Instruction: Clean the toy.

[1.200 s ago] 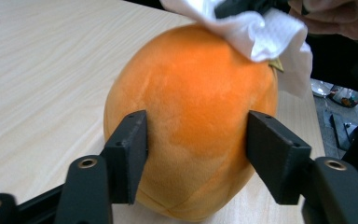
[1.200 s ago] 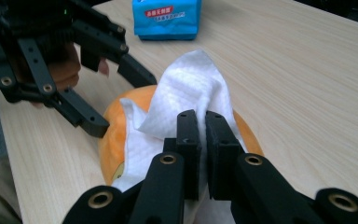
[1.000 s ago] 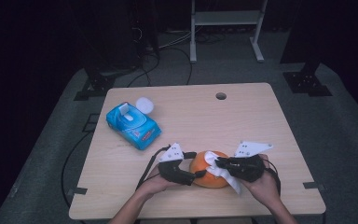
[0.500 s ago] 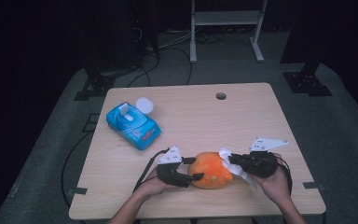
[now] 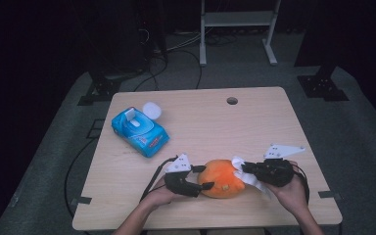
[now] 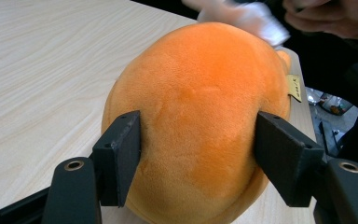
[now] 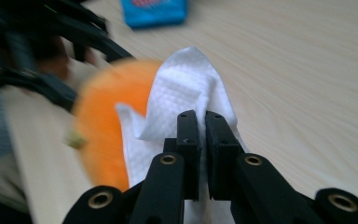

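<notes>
An orange plush ball point(image 5: 221, 177) lies on the wooden table point(image 5: 254, 122) near its front edge. My left gripper point(image 5: 206, 177) holds it from the left. In the left gripper view its black pads point(image 6: 123, 154) press into both sides of the plush ball point(image 6: 200, 107), and the jaws have just been closing on it. My right gripper point(image 5: 242, 171) is at the ball's right side, shut on a crumpled white wipe point(image 5: 255, 184). In the right gripper view the wipe point(image 7: 186, 88) is pinched between the closed jaws of the right gripper point(image 7: 201, 121) and drapes against the blurred plush ball point(image 7: 102, 126).
A blue pack of wipes point(image 5: 139, 128) lies at the table's left, its white flap point(image 5: 152, 109) open. A small round hole point(image 5: 232, 101) sits near the far edge. Cables trail off the front left. A white metal stand point(image 5: 235, 19) is on the floor beyond.
My right gripper has slid to the right with the wipe, from over the plush ball to its right side. The left gripper has stayed at the ball.
</notes>
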